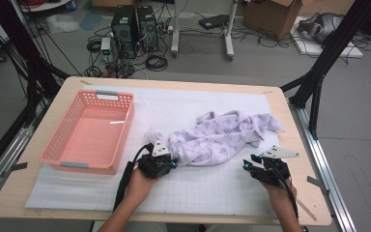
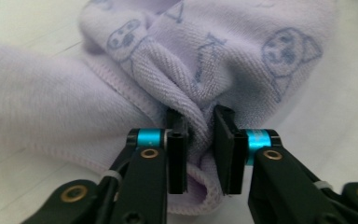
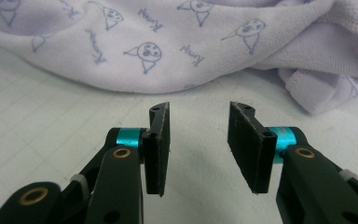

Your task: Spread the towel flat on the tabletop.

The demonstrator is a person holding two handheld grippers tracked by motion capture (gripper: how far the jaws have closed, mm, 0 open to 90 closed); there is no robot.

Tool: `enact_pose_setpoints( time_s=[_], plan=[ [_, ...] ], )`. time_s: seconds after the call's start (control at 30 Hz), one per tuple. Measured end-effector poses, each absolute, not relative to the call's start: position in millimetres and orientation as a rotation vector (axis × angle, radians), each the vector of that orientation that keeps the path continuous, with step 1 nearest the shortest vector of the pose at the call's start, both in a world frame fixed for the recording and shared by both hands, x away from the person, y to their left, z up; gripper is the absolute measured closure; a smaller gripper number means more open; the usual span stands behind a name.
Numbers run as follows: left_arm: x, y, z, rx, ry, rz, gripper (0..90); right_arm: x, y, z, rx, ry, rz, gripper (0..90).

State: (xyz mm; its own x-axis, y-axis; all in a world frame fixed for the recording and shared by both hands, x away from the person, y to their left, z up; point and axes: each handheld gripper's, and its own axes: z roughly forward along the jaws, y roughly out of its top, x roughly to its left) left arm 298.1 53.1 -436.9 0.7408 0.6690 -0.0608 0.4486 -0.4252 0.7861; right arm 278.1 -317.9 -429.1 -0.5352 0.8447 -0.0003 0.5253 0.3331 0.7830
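White gridded matting covers the wooden table (image 1: 290, 203), with a pink basket (image 1: 90, 131) standing at its left side. Beside the basket, toward the middle, lies a crumpled lilac towel (image 1: 217, 137) printed with small drawn faces. At the towel's near-left edge the left gripper (image 2: 200, 140) has its jaws pinched on a fold of hem. Further right, the right gripper (image 3: 199, 140) hovers over bare mat just short of the cloth — jaws parted, nothing between them.
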Motion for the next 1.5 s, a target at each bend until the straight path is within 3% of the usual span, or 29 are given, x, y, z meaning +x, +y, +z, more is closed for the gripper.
enact_pose_setpoints(
  time_s=[0.23,0.4,0.63,0.9,1.0,1.03,1.13,1.5],
  plan=[
    [288.2,15.5,-409.3,2.01,0.636,0.133,79.4,281.4,-327.7,-427.7,1.236,2.164,1.106,57.9],
    [298.7,-4.6,-394.2,1.917,0.627,0.04,79.2,281.6,-327.9,-427.5,1.242,2.156,1.113,57.6],
    [318.2,10.6,-389.9,1.858,0.732,0.111,79.3,279.1,-310.3,-426.5,1.152,2.237,1.197,56.2],
    [327.1,25.0,-390.3,1.841,0.792,0.18,79.3,286.5,-242.1,-442.2,0.929,2.466,1.134,39.8],
    [328.4,29.3,-389.8,1.842,0.812,0.218,79.3,297.3,-221.3,-445.2,0.906,2.39,1.059,46.8],
    [329.3,31.9,-389.9,1.844,0.819,0.228,79.3,301.5,-218.2,-446.4,0.908,2.388,1.049,58.9],
    [330.3,40.8,-391.2,1.856,0.84,0.236,79.3,305.7,-220.7,-445.3,0.889,2.434,1.047,75.2],
    [298.8,26.5,-403.8,1.87,0.698,0.105,79.6,277.1,-323.0,-388.9,0.868,2.496,1.064,78.3]
  ],
)
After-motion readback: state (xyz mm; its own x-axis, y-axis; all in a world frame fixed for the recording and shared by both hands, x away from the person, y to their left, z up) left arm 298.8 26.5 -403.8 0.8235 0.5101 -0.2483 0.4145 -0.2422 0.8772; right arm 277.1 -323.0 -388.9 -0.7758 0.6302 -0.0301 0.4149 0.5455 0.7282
